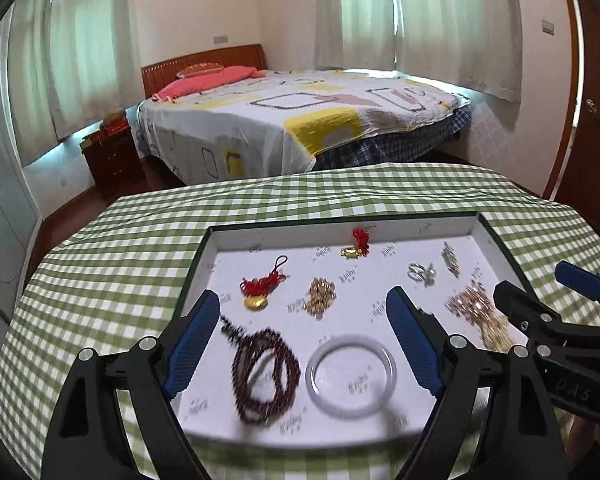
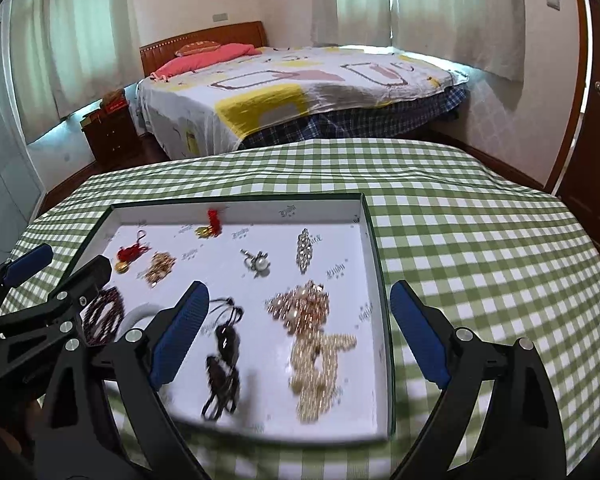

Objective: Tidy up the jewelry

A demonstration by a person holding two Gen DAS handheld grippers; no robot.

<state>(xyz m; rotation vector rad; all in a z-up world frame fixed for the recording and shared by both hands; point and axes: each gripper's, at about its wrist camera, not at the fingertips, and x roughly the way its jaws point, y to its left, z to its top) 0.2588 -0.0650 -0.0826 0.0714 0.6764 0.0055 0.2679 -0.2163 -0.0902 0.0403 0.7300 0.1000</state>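
A shallow white tray [image 1: 220,240] [image 2: 374,240] with a dark green rim lies on the checked tablecloth and holds several jewelry pieces. In the left wrist view my left gripper [image 1: 304,304] is open above a dark red bead bracelet [image 1: 266,376] and a white bangle [image 1: 351,374]. A gold pendant on red cord [image 1: 256,300] and a gold chain pile [image 1: 321,297] lie farther in. In the right wrist view my right gripper [image 2: 300,300] is open above a rose-gold pile [image 2: 304,306], a pearl strand [image 2: 320,364] and a dark necklace [image 2: 222,360]. Both grippers are empty.
The table wears a green and white checked cloth [image 1: 140,248]. A pearl ring [image 2: 258,264], a crystal brooch [image 2: 304,250] and a small gold charm with red tassel [image 2: 210,226] sit at the tray's far side. A bed [image 1: 300,120] and nightstand [image 1: 114,156] stand beyond.
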